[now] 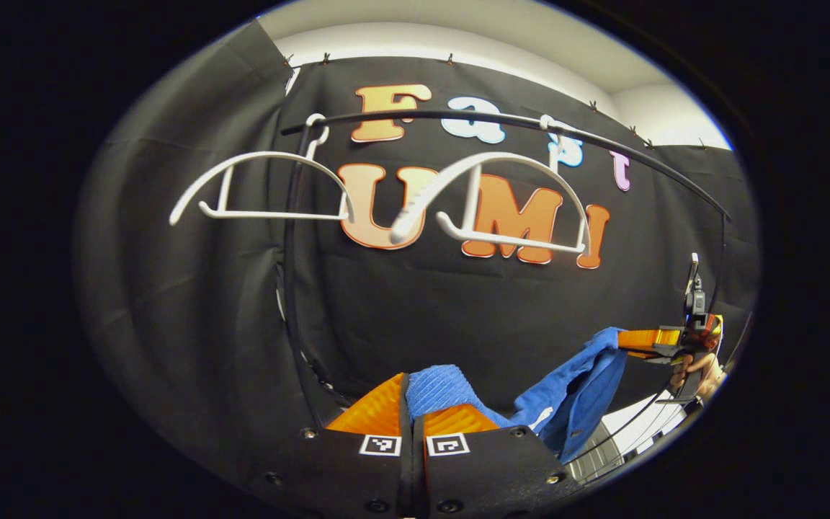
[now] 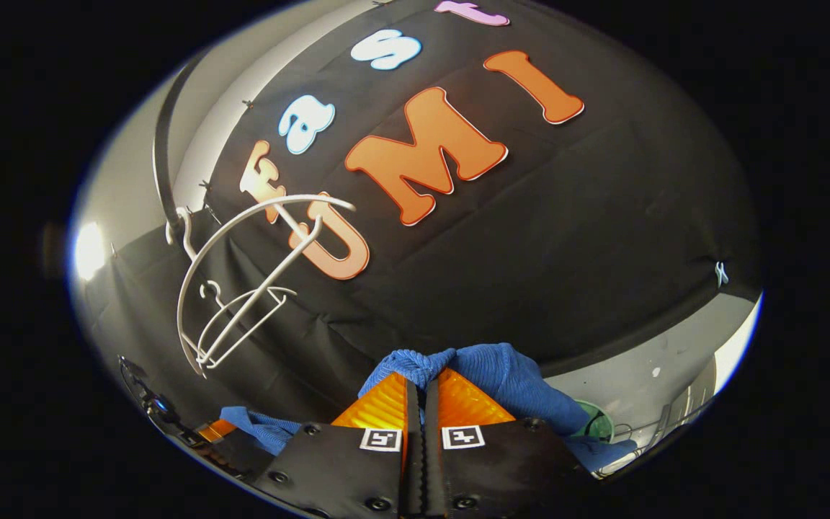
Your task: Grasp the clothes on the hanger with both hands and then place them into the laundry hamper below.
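At the 6 o'clock edge of the left gripper view, the left gripper (image 1: 409,404) has its two fingers drawn together on a fold of the blue garment (image 1: 573,404), with the textured cloth bunched over the fingertips and held between them. From that fold the garment runs toward 4 o'clock as a slack blue band, sagging in the middle, to the right gripper (image 1: 649,342), which clasps the other end; a hand (image 1: 699,367) holds that gripper near the 3 o'clock rim. Below the band, at 5 o'clock, pale curved rails of what may be the laundry hamper (image 1: 638,425) are partly visible, though the form is too cut off to confirm. Farther back, two white hangers (image 1: 271,187) hang bare side by side from a dark curved rail (image 1: 501,121) that spans the view from 11 to 2 o'clock, in front of the black cloth wall (image 1: 415,303). At the 6 o'clock edge of the right gripper view, the right gripper (image 2: 421,389) is likewise closed on the blue garment (image 2: 501,382), whose cloth mounds over both fingertips and spills toward 5 o'clock. At 7 o'clock, the left gripper (image 2: 217,432) holds the far end of the cloth. Beyond, at 9 o'clock, the white hangers (image 2: 235,288) appear tilted against the wall.
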`<state>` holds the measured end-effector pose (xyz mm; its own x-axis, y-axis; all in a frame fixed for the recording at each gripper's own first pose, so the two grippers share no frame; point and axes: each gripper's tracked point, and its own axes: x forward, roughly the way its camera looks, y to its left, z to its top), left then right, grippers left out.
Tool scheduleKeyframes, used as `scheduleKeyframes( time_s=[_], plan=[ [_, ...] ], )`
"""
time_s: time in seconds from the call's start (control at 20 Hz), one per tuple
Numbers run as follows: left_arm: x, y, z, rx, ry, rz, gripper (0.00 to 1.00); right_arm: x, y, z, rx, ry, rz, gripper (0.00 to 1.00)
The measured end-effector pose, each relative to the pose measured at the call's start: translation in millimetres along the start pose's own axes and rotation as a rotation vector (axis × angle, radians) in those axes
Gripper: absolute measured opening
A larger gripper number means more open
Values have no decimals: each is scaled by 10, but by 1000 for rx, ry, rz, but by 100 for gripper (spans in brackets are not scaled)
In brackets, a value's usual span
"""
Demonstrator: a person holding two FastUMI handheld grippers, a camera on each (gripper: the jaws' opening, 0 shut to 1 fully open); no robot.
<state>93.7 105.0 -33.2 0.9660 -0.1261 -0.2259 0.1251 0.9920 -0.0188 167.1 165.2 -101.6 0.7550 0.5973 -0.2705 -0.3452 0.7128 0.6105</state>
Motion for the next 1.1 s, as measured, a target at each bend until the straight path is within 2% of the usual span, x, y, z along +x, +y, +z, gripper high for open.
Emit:
scheduleKeyframes(
  time_s=[0.55,0.85,1.1],
  plan=[
    [543,-815,-813,-3,204,-134,0,-50,-641,-686,-76,99,-186,7],
    [906,-1020,-1324,15,360,-154,0,69,-1058,-1045,-84,167,-281,7],
    [1156,-1174,-1928,41,491,-164,0,166,-1448,-1431,-75,255,-365,7]
  ],
)
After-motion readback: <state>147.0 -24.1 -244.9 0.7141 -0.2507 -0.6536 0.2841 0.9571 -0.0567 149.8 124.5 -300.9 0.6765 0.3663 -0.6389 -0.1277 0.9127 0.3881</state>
